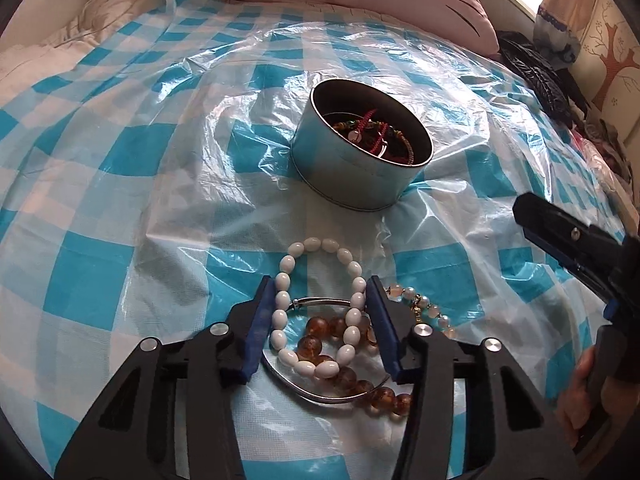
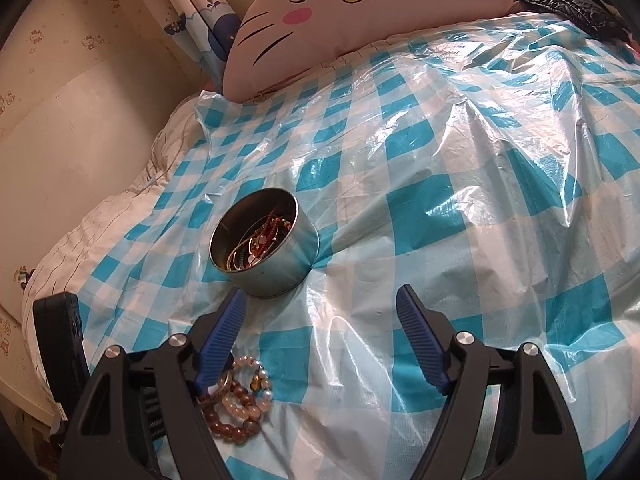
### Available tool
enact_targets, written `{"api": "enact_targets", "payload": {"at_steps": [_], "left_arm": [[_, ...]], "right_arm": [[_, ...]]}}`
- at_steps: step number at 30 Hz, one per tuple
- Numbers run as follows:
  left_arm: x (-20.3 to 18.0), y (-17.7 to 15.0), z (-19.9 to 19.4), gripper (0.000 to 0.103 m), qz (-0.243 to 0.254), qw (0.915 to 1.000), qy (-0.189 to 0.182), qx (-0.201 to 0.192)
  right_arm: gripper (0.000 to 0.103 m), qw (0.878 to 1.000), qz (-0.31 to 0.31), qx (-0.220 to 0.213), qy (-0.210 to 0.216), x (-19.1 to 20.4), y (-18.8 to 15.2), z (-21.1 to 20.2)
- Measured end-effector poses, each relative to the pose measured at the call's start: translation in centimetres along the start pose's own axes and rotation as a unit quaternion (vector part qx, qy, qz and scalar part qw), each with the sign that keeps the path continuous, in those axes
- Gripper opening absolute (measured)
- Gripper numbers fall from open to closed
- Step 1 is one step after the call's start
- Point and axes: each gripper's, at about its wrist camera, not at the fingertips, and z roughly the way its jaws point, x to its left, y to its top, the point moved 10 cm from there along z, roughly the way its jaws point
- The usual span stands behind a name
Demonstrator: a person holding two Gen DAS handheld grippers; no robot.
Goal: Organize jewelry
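Reaching down over the bed [image 1: 120, 208], the left gripper [image 1: 320, 292] is straddling the white bead bracelet [image 1: 320, 312], its jaws standing at a middling width with both pads lying against the beads' outer sides. An amber bead bracelet [image 1: 344, 376] and a silver bangle [image 1: 332, 396] are lying between and just behind those jaws, a pink pearl bracelet [image 1: 424, 308] just outside the right pad. The round tin [image 1: 356, 176], holding more jewelry, is sitting ahead. The right gripper [image 2: 320, 300] is hovering with jaws spread wide and empty, the tin just beyond its left pad.
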Motion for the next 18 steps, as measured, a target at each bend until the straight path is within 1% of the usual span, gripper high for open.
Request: {"api": "enact_targets", "payload": {"at_steps": [1, 2, 4, 6, 8, 11, 13, 14, 15, 16, 17, 18], "left_arm": [[0.5, 0.2, -0.2, 0.036, -0.009, 0.9999, 0.004, -0.004], [1.1, 0.4, -0.4, 0.034, -0.026, 0.9996, -0.001, -0.007], [2.3, 0.8, -0.8, 0.032, -0.075, 0.9964, -0.039, -0.01], [3.4, 1.4, -1.6, 0.032, -0.109, 0.9917, -0.061, -0.029], [4.4, 1.7, -2.1, 0.032, -0.127, 0.9888, -0.065, -0.043], [5.0, 1.8, -1.8, 0.032, -0.144, 0.9864, -0.07, -0.039], [4.8, 2.0, -1.5, 0.032, -0.135, 0.9879, -0.065, -0.039], [4.7, 2.1, -1.5, 0.032, -0.129, 0.989, -0.06, -0.04], [4.8, 2.3, -1.7, 0.032, -0.125, 0.9898, -0.051, -0.044], [4.9, 2.4, -1.9, 0.033, -0.124, 0.99, -0.045, -0.05], [5.1, 2.4, -2.2, 0.033, -0.126, 0.9897, -0.042, -0.054], [5.3, 2.5, -2.2, 0.033, -0.127, 0.9896, -0.04, -0.056]], "right_arm": [[0.075, 1.0, -0.01, 0.009, 0.0, 0.3, -0.5, 0.1], [0.075, 1.0, -0.02, 0.017, 0.002, 0.8, -1.1, 0.3], [0.075, 0.999, -0.043, 0.025, 0.01, 1.8, -1.9, 0.1], [0.074, 0.997, -0.067, 0.025, 0.026, 3.3, -2.4, -0.2], [0.074, 0.995, -0.088, 0.025, 0.041, 4.6, -2.7, -0.2], [0.071, 0.99, -0.126, 0.038, 0.059, 6.7, -3.7, 0.2], [0.058, 0.984, -0.149, 0.052, 0.077, 8.2, -4.5, 0.7], [0.056, 0.982, -0.155, 0.059, 0.085, 8.8, -4.8, 1.0], [0.048, 0.98, -0.161, 0.069, 0.092, 9.3, -5.1, 1.5], [0.039, 0.979, -0.167, 0.079, 0.091, 9.6, -5.4, 2.2], [0.037, 0.977, -0.171, 0.089, 0.089, 9.8, -5.7, 2.8], [0.031, 0.976, -0.17, 0.103, 0.091, 9.9, -6.0, 3.5]]}}
